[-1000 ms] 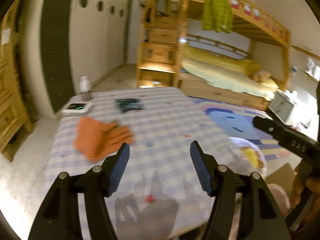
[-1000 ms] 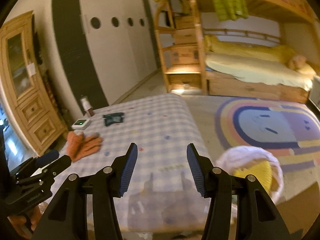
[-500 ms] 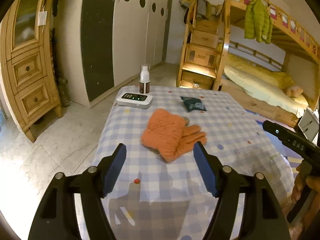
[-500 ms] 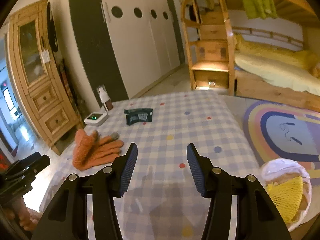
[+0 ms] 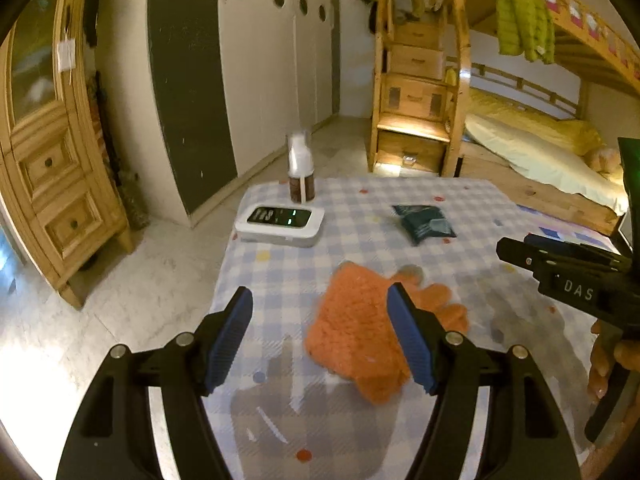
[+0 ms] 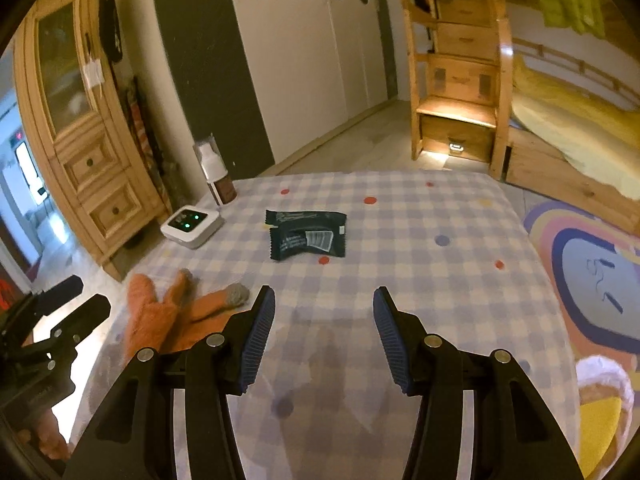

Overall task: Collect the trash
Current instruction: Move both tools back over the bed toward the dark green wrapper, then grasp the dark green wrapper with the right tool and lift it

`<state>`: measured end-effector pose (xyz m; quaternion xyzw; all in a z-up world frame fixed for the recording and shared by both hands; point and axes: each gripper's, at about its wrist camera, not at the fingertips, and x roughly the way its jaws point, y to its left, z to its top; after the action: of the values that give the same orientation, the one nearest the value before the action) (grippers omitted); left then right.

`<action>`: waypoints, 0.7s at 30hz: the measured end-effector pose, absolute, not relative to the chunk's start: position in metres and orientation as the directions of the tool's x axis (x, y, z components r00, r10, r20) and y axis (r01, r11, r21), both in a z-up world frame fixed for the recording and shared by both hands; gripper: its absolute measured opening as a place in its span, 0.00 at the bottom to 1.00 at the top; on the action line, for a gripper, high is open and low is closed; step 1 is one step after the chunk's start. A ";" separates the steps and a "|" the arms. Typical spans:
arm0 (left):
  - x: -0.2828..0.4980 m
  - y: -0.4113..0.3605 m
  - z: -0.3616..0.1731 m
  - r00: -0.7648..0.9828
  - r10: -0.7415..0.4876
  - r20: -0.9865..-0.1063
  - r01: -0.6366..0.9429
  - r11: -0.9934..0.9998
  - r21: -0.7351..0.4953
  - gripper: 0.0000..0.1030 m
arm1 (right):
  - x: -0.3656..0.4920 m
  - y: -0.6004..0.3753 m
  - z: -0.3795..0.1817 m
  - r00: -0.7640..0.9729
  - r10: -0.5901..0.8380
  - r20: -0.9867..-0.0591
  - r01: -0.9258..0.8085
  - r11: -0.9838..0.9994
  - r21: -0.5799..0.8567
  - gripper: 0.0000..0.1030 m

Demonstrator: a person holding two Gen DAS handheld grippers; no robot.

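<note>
A dark crumpled wrapper (image 6: 306,234) lies mid-table on the checked cloth; it also shows in the left wrist view (image 5: 425,224). My right gripper (image 6: 324,334) is open and empty, above the cloth a short way in front of the wrapper. My left gripper (image 5: 320,338) is open and empty, low over the near left part of the table, with an orange glove (image 5: 360,332) between and behind its fingers. The glove also lies left of the right gripper (image 6: 176,316). A white bin bag with yellow contents (image 6: 604,396) stands on the floor at the right.
A white device with green lights (image 5: 280,226) and a small spray bottle (image 5: 301,172) stand at the table's far left corner. A wooden cabinet (image 5: 48,160) is left, bunk bed with stair drawers (image 5: 416,92) behind, a coloured rug (image 6: 588,264) right.
Both grippers have moved closer to the table and swung left. The wrapper and glove look larger and nearer. Both stay open and empty.
</note>
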<state>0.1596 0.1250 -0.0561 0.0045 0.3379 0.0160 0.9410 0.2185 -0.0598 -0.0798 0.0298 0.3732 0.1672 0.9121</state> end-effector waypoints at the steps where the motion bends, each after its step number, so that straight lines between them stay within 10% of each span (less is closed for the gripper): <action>1: 0.163 0.126 -0.060 0.758 0.025 -0.651 -0.029 1.000 0.004 0.66 | 0.222 -0.057 -0.081 0.661 0.325 -0.677 -0.285 0.943 0.174 0.50; 21: 0.192 0.120 -0.068 0.735 0.001 -0.679 -0.054 0.997 -0.058 0.70 | 0.312 -0.043 -0.110 0.550 0.326 -0.769 -0.291 0.938 0.189 0.43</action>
<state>0.1922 0.1199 -0.0682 -0.0369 0.3640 0.0148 0.9305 0.3115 -0.0426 -0.1104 0.0198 0.4405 0.1752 0.8803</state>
